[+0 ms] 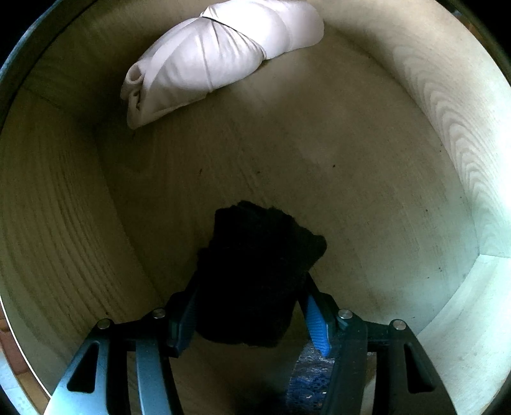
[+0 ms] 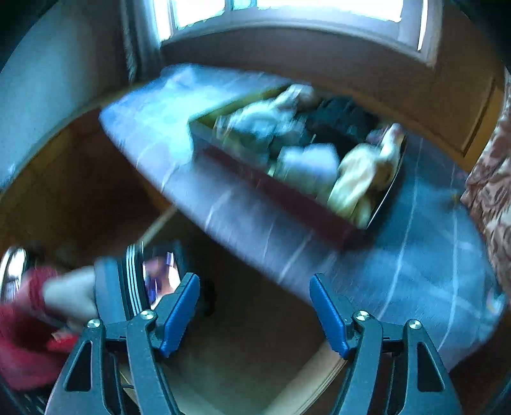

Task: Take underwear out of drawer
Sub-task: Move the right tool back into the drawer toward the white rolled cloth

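Note:
In the left wrist view I look almost straight down into a pale wooden drawer. A bundle of black underwear sits between the fingers of my left gripper, and the pads press on its sides. A white rolled garment lies at the drawer's far end. In the blurred right wrist view my right gripper stands open with nothing between its blue pads. It hovers over the drawer's corner.
A shallow box filled with several folded clothes stands on a blue checked cloth under a window. A hand in a red sleeve shows at lower left. Patterned fabric hangs at the right edge.

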The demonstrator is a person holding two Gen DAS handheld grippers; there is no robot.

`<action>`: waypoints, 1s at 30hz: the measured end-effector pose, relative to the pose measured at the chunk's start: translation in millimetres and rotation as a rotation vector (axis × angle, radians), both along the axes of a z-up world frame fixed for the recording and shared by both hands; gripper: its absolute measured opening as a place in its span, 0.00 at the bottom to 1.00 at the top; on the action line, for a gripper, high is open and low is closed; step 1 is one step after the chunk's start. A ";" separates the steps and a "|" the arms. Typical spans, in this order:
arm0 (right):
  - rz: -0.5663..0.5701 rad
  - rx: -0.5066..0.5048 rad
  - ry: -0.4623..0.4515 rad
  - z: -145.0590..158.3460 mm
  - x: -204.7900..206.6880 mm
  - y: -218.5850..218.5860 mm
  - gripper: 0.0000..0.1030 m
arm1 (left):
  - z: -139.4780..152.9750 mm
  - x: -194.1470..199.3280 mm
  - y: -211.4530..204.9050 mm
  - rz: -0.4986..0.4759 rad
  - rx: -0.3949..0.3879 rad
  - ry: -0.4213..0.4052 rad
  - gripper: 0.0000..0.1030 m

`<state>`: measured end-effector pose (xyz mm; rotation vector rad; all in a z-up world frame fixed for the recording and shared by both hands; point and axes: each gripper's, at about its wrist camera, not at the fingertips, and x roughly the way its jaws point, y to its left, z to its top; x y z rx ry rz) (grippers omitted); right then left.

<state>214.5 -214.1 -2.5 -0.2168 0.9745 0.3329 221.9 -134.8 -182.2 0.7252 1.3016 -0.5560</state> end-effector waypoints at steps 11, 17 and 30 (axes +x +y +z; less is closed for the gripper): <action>-0.002 -0.457 0.076 -135.7 4.5 24.4 0.49 | 4.2 -5.7 -7.2 -0.015 0.027 -0.012 0.56; 0.041 -0.644 0.070 -161.1 29.3 28.7 0.49 | 9.8 -19.9 -10.0 -0.035 0.034 -0.028 0.44; 0.202 -1.111 -0.105 -225.5 44.0 46.1 0.44 | 31.2 -41.4 -7.9 -0.060 -0.008 -0.026 0.42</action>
